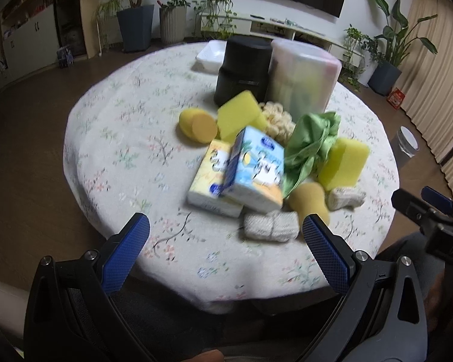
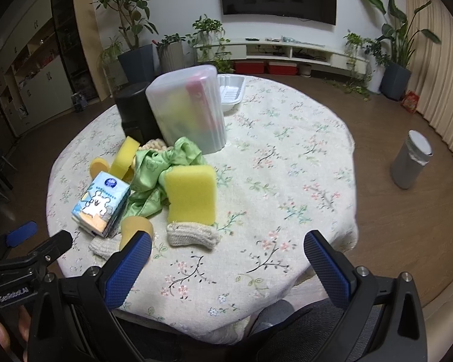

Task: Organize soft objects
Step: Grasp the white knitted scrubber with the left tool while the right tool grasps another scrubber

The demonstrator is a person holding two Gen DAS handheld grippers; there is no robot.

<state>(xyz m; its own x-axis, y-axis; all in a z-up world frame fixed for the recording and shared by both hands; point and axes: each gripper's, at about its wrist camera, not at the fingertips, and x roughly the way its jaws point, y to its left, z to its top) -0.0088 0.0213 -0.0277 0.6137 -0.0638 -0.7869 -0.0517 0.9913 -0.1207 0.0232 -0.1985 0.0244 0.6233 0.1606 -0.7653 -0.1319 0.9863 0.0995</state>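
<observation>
A pile of soft things lies on the round floral table (image 1: 111, 138): two tissue packs (image 1: 255, 170) (image 2: 101, 203), yellow sponges (image 1: 342, 163) (image 2: 191, 193), a green cloth (image 1: 312, 138) (image 2: 157, 166), round orange sponges (image 1: 196, 125), a tan sponge (image 1: 309, 200) and knitted pads (image 1: 270, 226) (image 2: 193, 235). My left gripper (image 1: 226, 232) is open and empty at the near table edge, before the pile. My right gripper (image 2: 228, 247) is open and empty, to the right of the pile.
A translucent lidded bin (image 2: 188, 110) (image 1: 303, 74) and a black canister (image 1: 243, 69) stand behind the pile, with a white tray (image 2: 231, 90) further back. A grey floor bin (image 2: 410, 160) stands right of the table.
</observation>
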